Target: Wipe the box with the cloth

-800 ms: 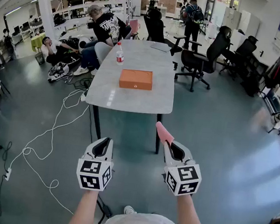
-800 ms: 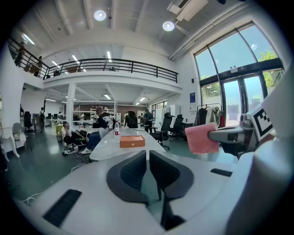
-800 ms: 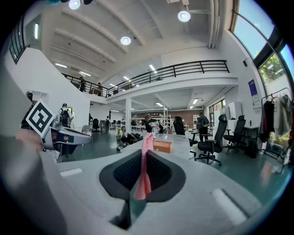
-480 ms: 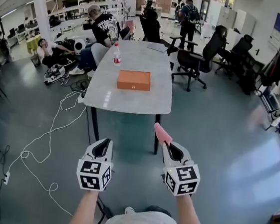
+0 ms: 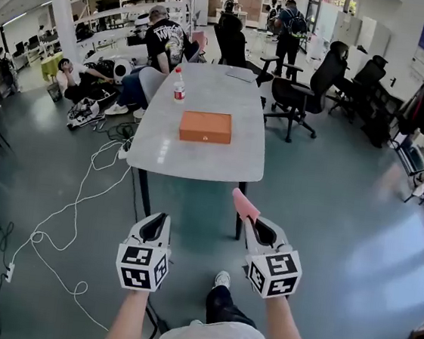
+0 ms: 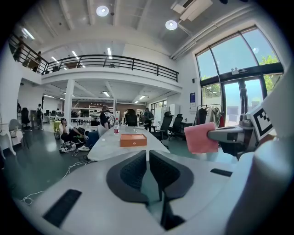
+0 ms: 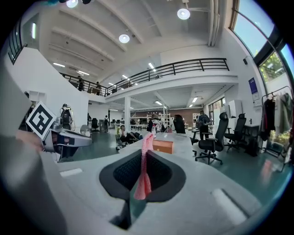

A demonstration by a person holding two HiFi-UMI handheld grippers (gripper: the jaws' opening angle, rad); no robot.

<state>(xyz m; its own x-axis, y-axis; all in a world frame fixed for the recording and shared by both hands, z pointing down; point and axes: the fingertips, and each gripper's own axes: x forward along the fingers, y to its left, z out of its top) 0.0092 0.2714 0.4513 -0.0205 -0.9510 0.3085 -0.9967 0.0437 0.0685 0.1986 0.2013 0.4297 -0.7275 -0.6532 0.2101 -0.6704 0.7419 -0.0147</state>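
An orange box (image 5: 205, 126) lies flat near the middle of a grey table (image 5: 160, 155), well ahead of both grippers. It also shows small in the left gripper view as the box (image 6: 133, 140) and beside the cloth in the right gripper view as the box (image 7: 162, 146). My right gripper (image 5: 252, 224) is shut on a pink cloth (image 5: 244, 204), which sticks up past its tips; the cloth (image 7: 144, 165) runs between the jaws. My left gripper (image 5: 159, 220) hangs over the floor, shut with nothing in it.
A water bottle (image 5: 180, 83) stands on the table's far left part. Black office chairs (image 5: 307, 81) stand to the right of the table. People sit and stand at the far left and back. White cables (image 5: 70, 210) trail across the floor at left.
The table and box have shifted slightly in the head view. A dark leg and shoe now show below between my arms. Both grippers hold as before.
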